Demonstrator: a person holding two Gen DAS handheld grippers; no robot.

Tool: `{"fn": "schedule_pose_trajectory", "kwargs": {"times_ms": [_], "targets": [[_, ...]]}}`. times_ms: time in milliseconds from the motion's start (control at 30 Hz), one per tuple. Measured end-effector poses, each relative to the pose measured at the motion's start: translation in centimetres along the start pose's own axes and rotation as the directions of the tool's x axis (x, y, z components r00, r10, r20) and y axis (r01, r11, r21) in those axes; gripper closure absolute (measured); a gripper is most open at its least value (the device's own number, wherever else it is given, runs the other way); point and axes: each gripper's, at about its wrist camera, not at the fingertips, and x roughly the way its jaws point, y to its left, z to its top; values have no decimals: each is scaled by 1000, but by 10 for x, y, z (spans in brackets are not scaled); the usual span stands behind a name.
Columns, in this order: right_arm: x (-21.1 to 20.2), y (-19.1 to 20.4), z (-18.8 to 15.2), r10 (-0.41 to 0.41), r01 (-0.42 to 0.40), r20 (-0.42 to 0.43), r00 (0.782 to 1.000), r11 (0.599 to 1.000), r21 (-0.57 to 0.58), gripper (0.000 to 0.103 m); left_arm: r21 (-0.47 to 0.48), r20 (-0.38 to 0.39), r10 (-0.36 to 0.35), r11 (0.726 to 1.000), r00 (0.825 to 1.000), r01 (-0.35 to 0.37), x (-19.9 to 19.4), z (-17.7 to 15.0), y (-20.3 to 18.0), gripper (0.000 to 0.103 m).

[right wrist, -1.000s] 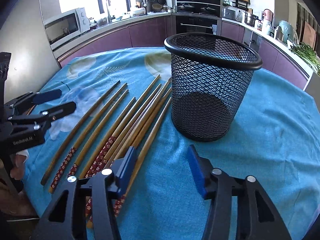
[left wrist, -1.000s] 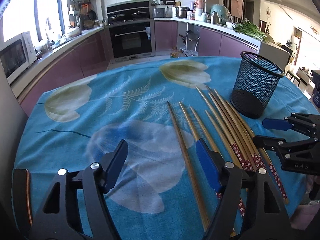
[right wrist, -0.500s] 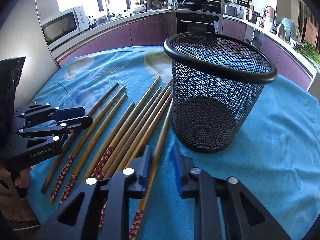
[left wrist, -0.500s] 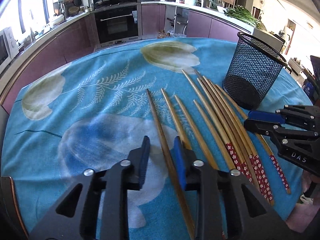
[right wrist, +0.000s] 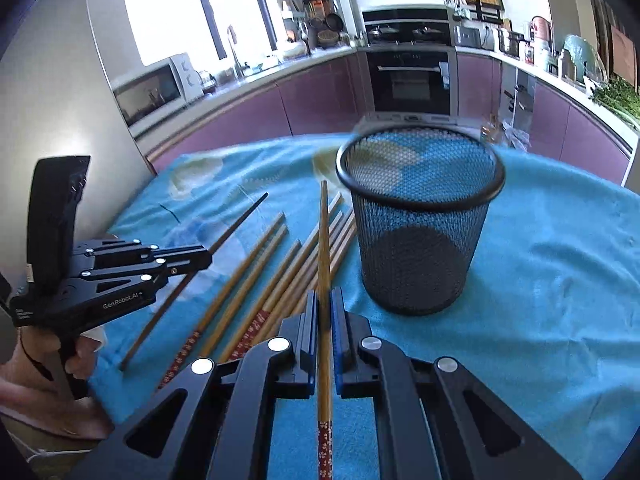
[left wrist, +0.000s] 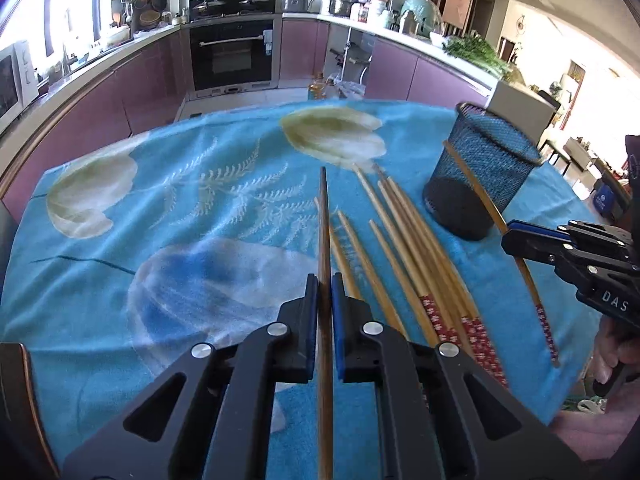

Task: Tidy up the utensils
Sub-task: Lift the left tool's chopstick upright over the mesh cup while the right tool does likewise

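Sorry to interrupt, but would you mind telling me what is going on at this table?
A person is sorting chopsticks with a pair of tongs in each hand. The left tongs are shut on a plain dark chopstick, and the right tongs are shut on a chopstick with a red flowered end. The other chopsticks lie side by side on the blue tablecloth. The black mesh cup beside them stands upright and looks empty.

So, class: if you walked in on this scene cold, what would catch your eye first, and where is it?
First, each gripper is clamped on a single chopstick: the left gripper on a plain dark one, the right gripper on one with a red flowered end. Next, the black mesh cup standing on the blue tablecloth, with the remaining chopsticks lying in a row to its left.
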Motion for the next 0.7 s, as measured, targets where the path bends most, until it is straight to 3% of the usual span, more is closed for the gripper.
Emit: {"fn": "schedule_pose_trajectory", "kwargs": {"times_ms": [267, 467, 700], "targets": [[-36, -1, 17, 44, -44, 134, 990, 999, -3, 98, 25, 123, -121, 993, 985, 119, -63, 23, -5, 96], [-60, -7, 34, 81, -81, 227, 970, 997, -7, 98, 47, 218, -189, 982, 957, 183, -109, 44, -14, 96], [-85, -14, 64, 98, -85, 319, 943, 995, -53, 98, 72, 299, -240, 971, 923, 229, -134, 81, -30, 96]]}}
